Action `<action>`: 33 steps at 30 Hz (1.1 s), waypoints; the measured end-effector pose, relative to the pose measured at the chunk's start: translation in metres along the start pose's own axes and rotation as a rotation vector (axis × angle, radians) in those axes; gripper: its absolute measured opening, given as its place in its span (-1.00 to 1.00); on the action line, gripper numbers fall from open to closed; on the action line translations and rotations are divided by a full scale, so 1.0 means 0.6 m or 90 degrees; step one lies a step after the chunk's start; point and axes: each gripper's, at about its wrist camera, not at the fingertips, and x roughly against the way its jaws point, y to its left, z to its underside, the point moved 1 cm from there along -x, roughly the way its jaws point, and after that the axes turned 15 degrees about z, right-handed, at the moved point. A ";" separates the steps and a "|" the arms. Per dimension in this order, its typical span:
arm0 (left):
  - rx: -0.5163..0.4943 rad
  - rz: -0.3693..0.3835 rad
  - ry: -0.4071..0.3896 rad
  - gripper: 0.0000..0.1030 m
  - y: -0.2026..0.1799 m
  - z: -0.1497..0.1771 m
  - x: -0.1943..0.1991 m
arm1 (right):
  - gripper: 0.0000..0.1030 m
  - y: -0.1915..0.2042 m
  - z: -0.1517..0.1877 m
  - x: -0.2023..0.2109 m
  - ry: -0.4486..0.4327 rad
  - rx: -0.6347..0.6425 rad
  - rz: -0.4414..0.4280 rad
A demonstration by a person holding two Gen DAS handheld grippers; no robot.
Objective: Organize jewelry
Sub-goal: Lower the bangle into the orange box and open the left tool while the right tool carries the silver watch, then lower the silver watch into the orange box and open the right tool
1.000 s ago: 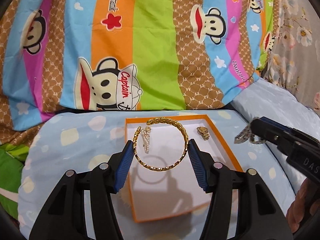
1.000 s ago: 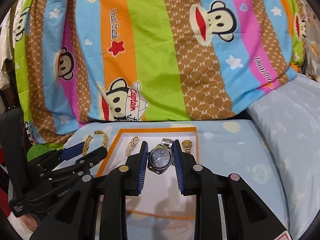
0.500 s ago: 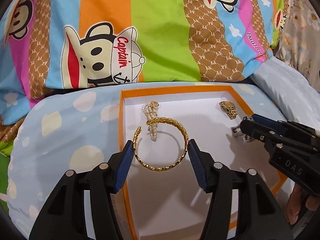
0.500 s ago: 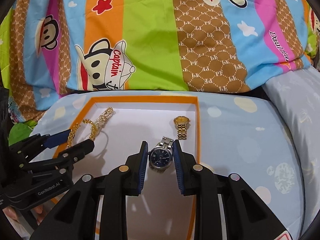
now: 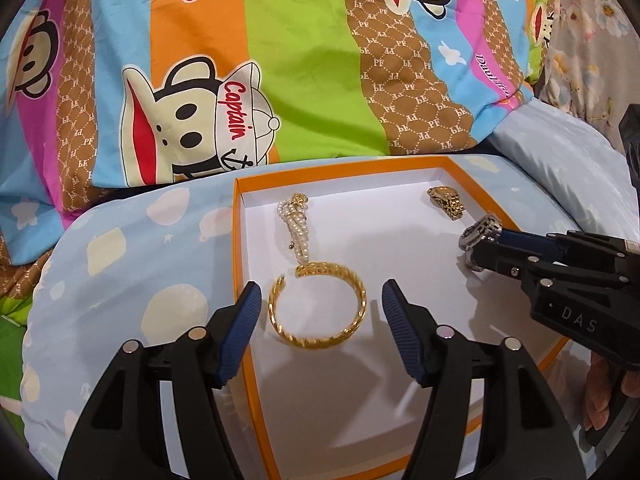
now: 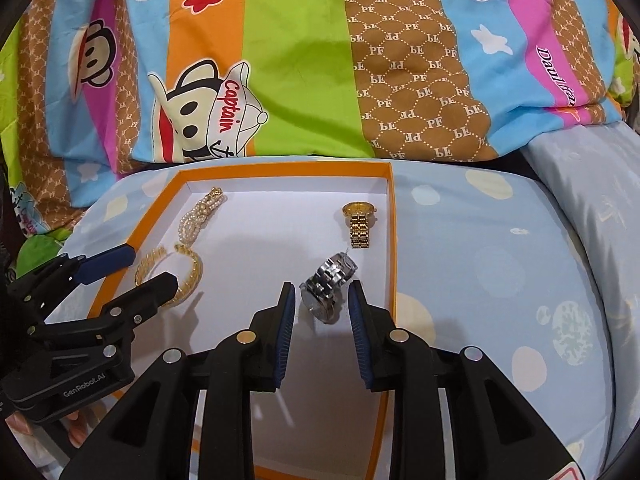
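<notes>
An orange-rimmed white box (image 5: 239,240) (image 6: 392,240) lies on a pale blue cushion. A gold bangle (image 5: 318,306) (image 6: 188,272) rests on the box floor between the jaws of my open left gripper (image 5: 320,304), not touching either one. A silver watch (image 6: 328,284) (image 5: 478,232) lies tilted on the box floor between the jaws of my open right gripper (image 6: 322,308). A pearl bracelet (image 5: 296,224) (image 6: 200,216) and a gold watch (image 5: 446,202) (image 6: 359,224) lie at the back of the box.
A striped cartoon-monkey quilt (image 5: 300,60) rises behind the box. The blue cushion (image 6: 500,280) extends right of the box; a lighter blue pillow (image 6: 592,184) sits at far right. The left gripper body (image 6: 72,320) stands over the box's left rim.
Both grippers moved down into the box and opened. The bangle left the left jaws and the silver watch left the right jaws; both now lie on the box floor.
</notes>
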 end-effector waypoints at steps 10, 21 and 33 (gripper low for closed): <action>0.038 0.024 -0.058 0.23 0.009 0.006 0.045 | -0.47 -0.016 0.009 0.039 -0.034 -0.022 0.000; 0.060 0.009 -0.088 0.31 0.025 0.009 0.067 | -0.90 -0.041 -0.001 0.031 -0.010 -0.043 -0.005; 0.053 0.020 -0.078 0.31 0.015 0.020 0.069 | -0.90 -0.010 0.013 0.002 0.016 0.011 0.018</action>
